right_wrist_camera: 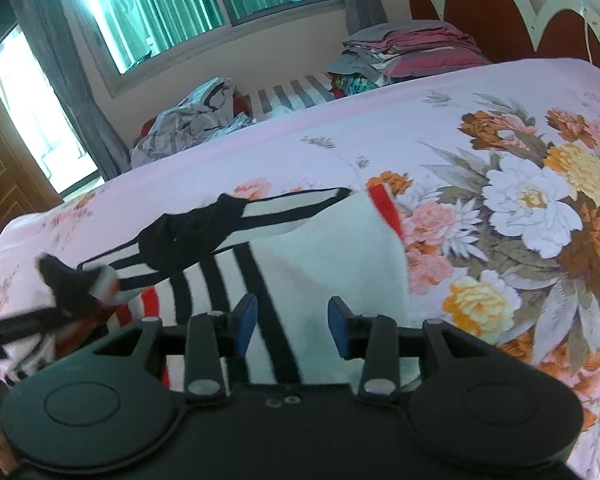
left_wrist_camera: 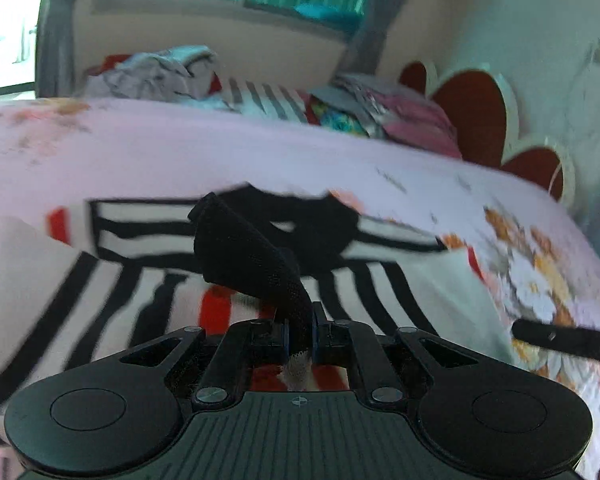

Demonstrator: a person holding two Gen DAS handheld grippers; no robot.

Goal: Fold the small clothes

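A small white garment (left_wrist_camera: 392, 280) with black stripes, red trim and a black neckline lies spread on the flowered pink bedsheet (left_wrist_camera: 220, 152). My left gripper (left_wrist_camera: 300, 330) is shut on a black ribbed edge of it (left_wrist_camera: 252, 256), lifted clear of the rest and blurred. The right wrist view shows the same garment (right_wrist_camera: 324, 248), with the left gripper (right_wrist_camera: 56, 304) at its left end holding the black piece. My right gripper (right_wrist_camera: 292, 314) hovers open over the striped and white part, nothing between its blue pads (right_wrist_camera: 246, 320). One of its fingers (left_wrist_camera: 564, 340) shows at the right of the left wrist view.
A crumpled grey pile of clothes (right_wrist_camera: 196, 120) and a folded stack (right_wrist_camera: 412, 48) sit beyond the bed's far side, under a window. The red and white headboard (right_wrist_camera: 484, 8) stands at the right. Bare flowered sheet (right_wrist_camera: 520, 200) lies right of the garment.
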